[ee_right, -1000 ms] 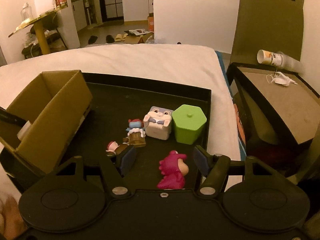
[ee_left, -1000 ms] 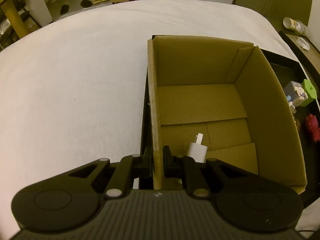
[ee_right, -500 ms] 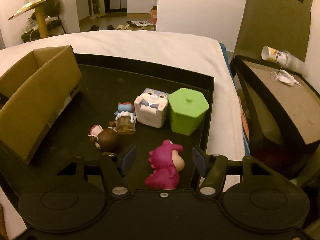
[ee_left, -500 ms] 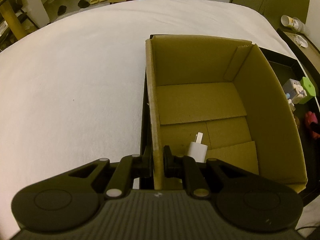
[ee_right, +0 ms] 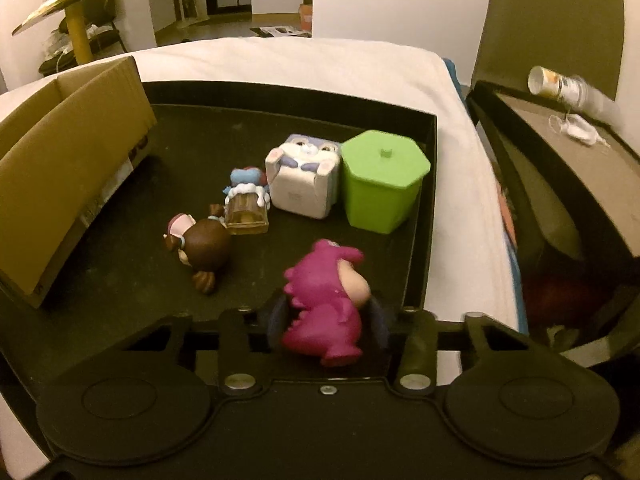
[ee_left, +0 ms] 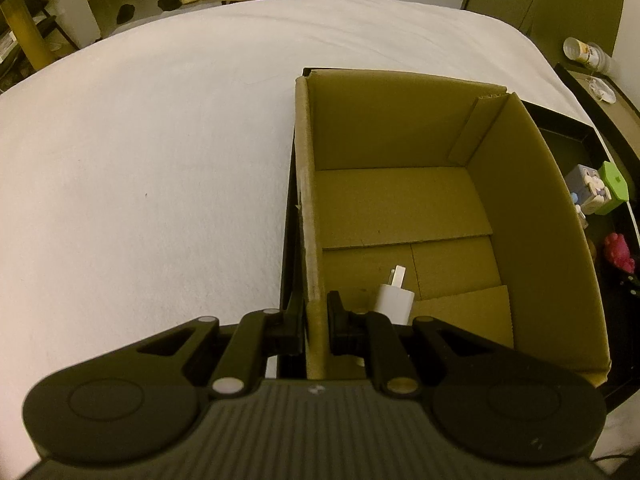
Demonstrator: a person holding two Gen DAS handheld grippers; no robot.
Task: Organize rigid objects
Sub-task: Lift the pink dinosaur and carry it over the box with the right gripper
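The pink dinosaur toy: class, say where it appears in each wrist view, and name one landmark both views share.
Left wrist view: the pink dinosaur toy shows small at the far right edge, on the black tray, beyond the cardboard box.
Right wrist view: it stands low and centre, between the closing jaws of the right gripper.
Shared landmark: the green container, just beyond the toy in both views.
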